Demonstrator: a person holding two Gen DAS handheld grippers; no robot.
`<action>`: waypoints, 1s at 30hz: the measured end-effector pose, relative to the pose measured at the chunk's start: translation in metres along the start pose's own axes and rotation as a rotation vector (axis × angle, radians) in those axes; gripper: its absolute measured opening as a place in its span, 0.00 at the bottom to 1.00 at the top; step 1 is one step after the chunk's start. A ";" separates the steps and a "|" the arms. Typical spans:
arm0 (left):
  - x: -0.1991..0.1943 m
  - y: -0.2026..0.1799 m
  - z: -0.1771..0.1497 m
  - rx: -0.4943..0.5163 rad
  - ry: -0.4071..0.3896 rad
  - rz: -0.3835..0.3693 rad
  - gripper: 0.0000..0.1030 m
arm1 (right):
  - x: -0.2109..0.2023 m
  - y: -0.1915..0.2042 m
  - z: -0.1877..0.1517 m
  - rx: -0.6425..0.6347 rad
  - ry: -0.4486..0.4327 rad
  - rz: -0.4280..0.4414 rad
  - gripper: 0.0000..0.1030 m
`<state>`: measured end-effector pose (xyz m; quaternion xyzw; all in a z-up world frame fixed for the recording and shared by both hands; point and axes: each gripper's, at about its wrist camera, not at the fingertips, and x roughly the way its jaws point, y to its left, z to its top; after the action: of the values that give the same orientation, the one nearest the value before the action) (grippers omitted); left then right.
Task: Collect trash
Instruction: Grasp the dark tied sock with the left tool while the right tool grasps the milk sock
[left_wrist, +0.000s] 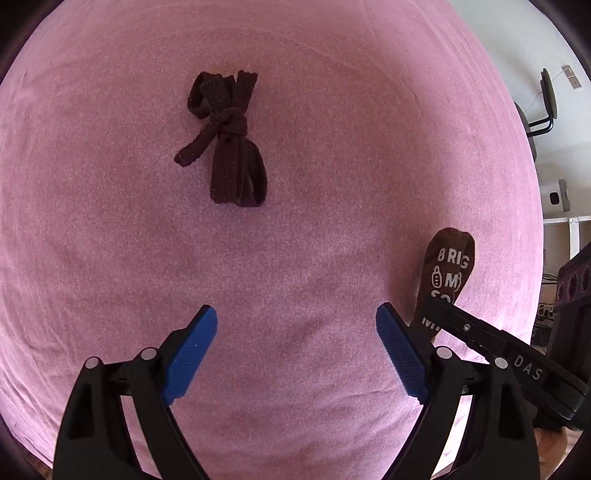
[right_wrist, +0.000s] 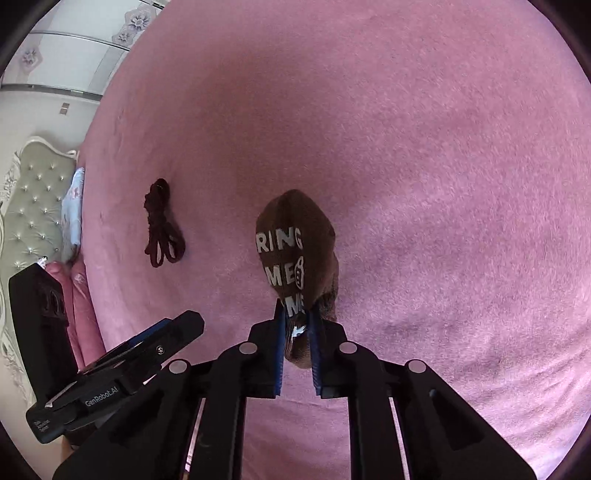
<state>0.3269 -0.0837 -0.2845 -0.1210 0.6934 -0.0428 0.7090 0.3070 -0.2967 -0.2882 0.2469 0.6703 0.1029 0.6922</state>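
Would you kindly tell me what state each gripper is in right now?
Left gripper: open, nothing between its blue fingers.
Right gripper: shut on the brown sock with white lettering, over the pink bedspread.

pink bed cover, tufted headboard, white wall

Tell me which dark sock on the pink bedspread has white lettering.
The sock pinched in the right gripper; the other sock is plain and tied in a knot.
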 end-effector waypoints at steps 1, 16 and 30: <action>0.001 0.002 0.006 -0.004 -0.003 0.003 0.85 | 0.002 0.007 0.003 -0.029 -0.002 -0.008 0.11; 0.024 0.044 0.087 -0.111 -0.040 0.103 0.42 | 0.021 0.032 0.026 -0.025 0.014 0.080 0.12; 0.002 0.057 0.005 -0.021 -0.014 0.027 0.19 | 0.010 0.029 -0.017 -0.047 0.047 0.060 0.12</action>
<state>0.3257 -0.0289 -0.2996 -0.1193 0.6903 -0.0251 0.7132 0.2962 -0.2641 -0.2826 0.2480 0.6761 0.1453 0.6784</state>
